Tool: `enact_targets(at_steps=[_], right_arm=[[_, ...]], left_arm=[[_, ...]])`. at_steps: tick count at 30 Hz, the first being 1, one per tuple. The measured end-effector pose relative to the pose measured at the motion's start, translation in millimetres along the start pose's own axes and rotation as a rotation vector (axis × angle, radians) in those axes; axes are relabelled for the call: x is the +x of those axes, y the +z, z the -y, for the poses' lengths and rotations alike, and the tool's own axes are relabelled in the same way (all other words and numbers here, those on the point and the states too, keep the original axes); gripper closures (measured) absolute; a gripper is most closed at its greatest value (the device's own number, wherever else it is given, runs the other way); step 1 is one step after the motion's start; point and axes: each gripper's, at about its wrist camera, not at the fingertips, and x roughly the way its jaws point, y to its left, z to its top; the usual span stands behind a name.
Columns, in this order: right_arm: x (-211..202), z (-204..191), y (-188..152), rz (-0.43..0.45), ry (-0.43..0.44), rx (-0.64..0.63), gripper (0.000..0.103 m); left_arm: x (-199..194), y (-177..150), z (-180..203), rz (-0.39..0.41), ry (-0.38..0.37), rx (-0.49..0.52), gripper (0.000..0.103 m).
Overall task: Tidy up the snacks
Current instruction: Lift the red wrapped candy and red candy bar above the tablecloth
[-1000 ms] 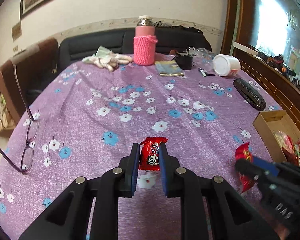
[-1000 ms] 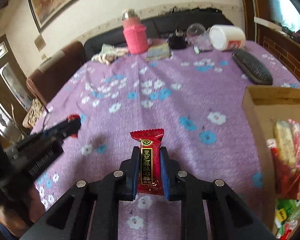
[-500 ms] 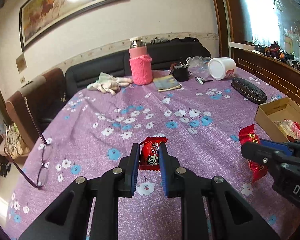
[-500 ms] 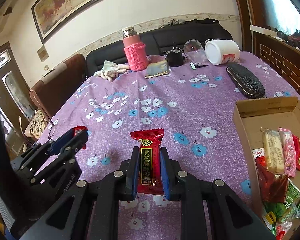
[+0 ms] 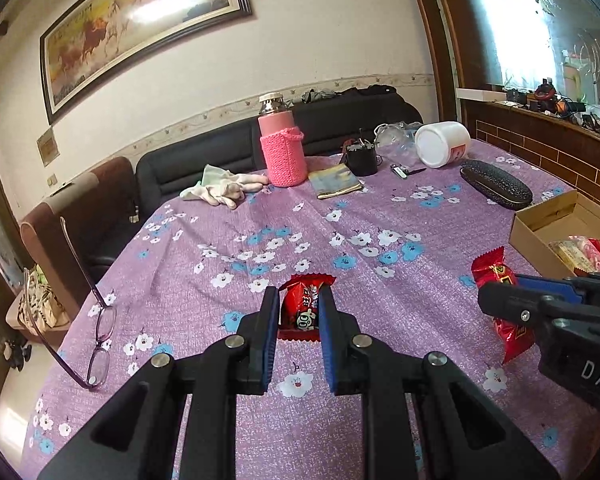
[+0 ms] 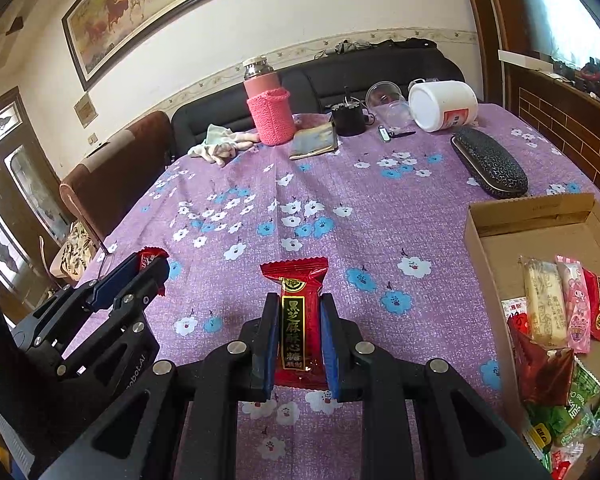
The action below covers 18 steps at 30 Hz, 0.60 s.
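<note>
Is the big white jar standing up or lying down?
Lying down: the white jar rests on its side, lid end facing the camera.

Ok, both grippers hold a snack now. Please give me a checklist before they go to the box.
1. Left gripper shut on its red snack: ok.
2. Right gripper shut on the long red snack: ok.
3. Both snacks lifted off the tablecloth: cannot tell.
4. Box open, far end bare: ok.
5. Path from right gripper to box free of objects: ok.
6. Glasses at the table edge, apart from the left gripper: ok.
</note>
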Motion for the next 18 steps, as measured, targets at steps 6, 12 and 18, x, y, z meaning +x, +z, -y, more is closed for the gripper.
enact_targets(at_steps=[6,12,18], right_arm=[[-0.3,0.6,-0.4,0.002,0.001,0.001,0.082],[-1.3,0.2,0.1,0.005,0.001,-0.001,0.082],[-1.5,0.8,0.5,0.006,-0.002,0.002,0.082]], left_arm=[[-2.6,0.2,1.5,0.009,0.005,0.006,0.084],[-3.8,0.1,2.8,0.016,0.009,0.015,0.084],[-4.4,-0.2,3.3,0.018,0.012,0.017,0.084]])
